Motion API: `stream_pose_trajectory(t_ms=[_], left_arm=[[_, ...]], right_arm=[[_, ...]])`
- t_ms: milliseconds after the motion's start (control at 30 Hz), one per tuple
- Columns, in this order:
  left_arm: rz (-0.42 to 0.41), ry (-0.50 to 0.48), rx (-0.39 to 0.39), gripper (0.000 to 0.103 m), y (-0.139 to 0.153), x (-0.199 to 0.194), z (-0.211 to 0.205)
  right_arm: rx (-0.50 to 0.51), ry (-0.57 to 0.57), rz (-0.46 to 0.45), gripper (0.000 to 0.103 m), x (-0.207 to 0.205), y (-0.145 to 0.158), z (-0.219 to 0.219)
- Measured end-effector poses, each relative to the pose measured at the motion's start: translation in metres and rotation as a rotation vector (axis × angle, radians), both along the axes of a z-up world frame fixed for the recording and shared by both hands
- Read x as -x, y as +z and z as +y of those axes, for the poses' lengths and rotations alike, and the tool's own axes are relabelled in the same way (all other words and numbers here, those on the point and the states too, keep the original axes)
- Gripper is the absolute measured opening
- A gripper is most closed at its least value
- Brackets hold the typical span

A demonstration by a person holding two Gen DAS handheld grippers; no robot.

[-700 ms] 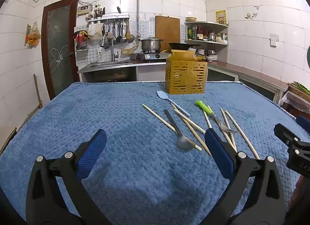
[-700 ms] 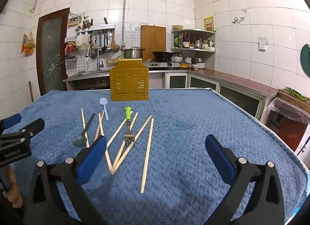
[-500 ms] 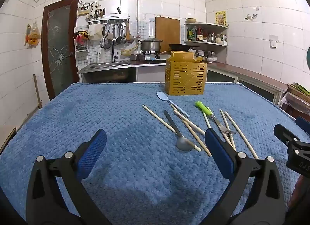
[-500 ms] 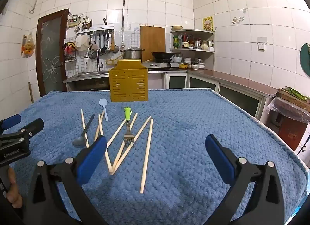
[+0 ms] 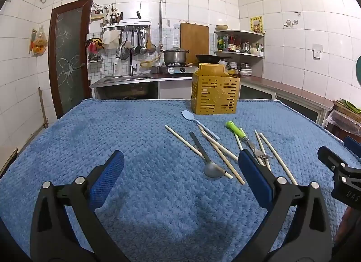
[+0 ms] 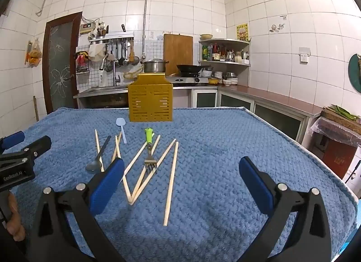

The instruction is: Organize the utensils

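Note:
A yellow slotted utensil holder (image 5: 214, 91) (image 6: 150, 102) stands at the far side of the blue cloth (image 5: 112, 140). In front of it lie several wooden chopsticks (image 6: 172, 176), a light blue spoon (image 5: 198, 123) (image 6: 121, 126), a dark metal spoon (image 5: 208, 162) (image 6: 97, 158) and a green-handled fork (image 5: 244, 136) (image 6: 149, 147). My left gripper (image 5: 180, 171) hovers open over bare cloth to the left of the metal spoon. My right gripper (image 6: 180, 176) hovers open above the near ends of the chopsticks. Neither holds anything.
Behind the table run a sink counter (image 5: 126, 79) with hanging tools, a stove with a pot (image 5: 176, 55) and a corner shelf (image 6: 225, 54). A door (image 5: 67, 59) is at the left. A covered box (image 6: 336, 131) sits off the table's right edge.

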State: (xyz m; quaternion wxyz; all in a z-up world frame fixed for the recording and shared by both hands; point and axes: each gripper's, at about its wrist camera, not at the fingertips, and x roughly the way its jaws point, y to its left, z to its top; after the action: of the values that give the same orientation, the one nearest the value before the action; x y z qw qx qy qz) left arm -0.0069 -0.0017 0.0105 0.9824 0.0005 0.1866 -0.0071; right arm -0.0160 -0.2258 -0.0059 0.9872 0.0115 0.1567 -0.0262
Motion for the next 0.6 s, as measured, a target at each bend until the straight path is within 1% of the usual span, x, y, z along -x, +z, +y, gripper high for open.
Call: stream_pose_trajectory(t_ms=[600], left_arm=[[0.006,-0.002,0.0,0.098,-0.0055,-0.0012,0.0021]], right_arm=[[-0.007,-0.006,0.01,0.099,-0.0023,0.0003,-0.0015]])
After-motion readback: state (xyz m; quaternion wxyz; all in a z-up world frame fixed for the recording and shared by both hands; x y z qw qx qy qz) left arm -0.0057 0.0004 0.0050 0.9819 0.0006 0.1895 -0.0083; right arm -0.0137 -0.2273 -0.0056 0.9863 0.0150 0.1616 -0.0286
